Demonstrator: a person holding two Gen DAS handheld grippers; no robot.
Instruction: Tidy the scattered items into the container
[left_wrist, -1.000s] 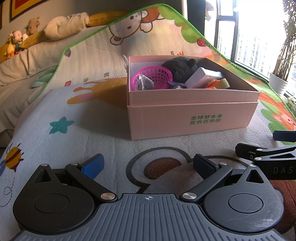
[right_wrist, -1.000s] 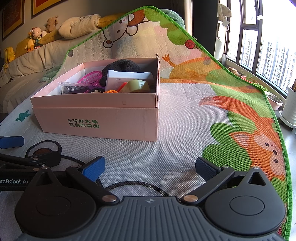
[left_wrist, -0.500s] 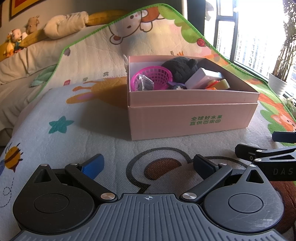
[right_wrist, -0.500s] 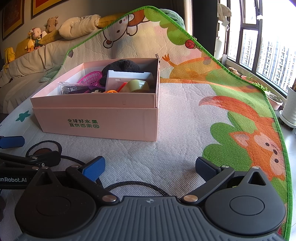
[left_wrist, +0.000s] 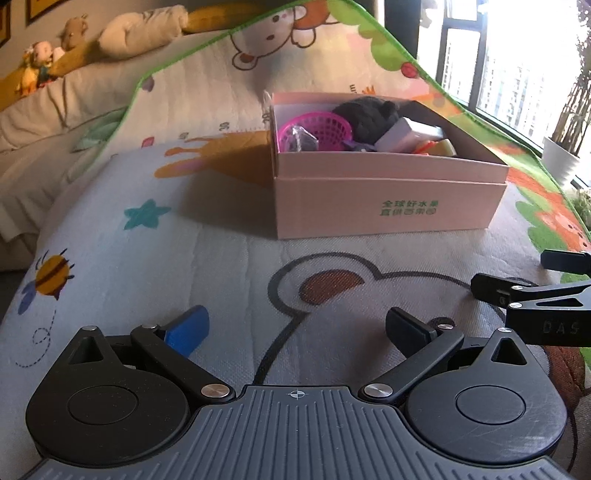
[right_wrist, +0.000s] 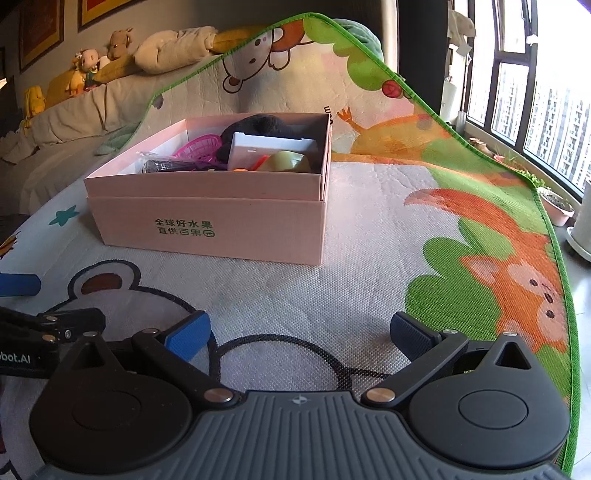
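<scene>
Both grippers idle, jaws wide, nothing held.
Left gripper (left_wrist: 297, 330) and right gripper (right_wrist: 300, 332) hover low over play mat (right_wrist: 369, 266). Pink cardboard box (right_wrist: 221, 218) sits mid-mat, holding magenta basket (left_wrist: 314, 127), black plush (left_wrist: 365, 110), white carton (right_wrist: 271, 149).

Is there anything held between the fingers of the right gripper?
No, the right gripper is open with only bare play mat between its fingers.

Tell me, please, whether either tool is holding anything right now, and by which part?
Nothing is held. The left tool and right tool are both open and empty above the mat.
</scene>
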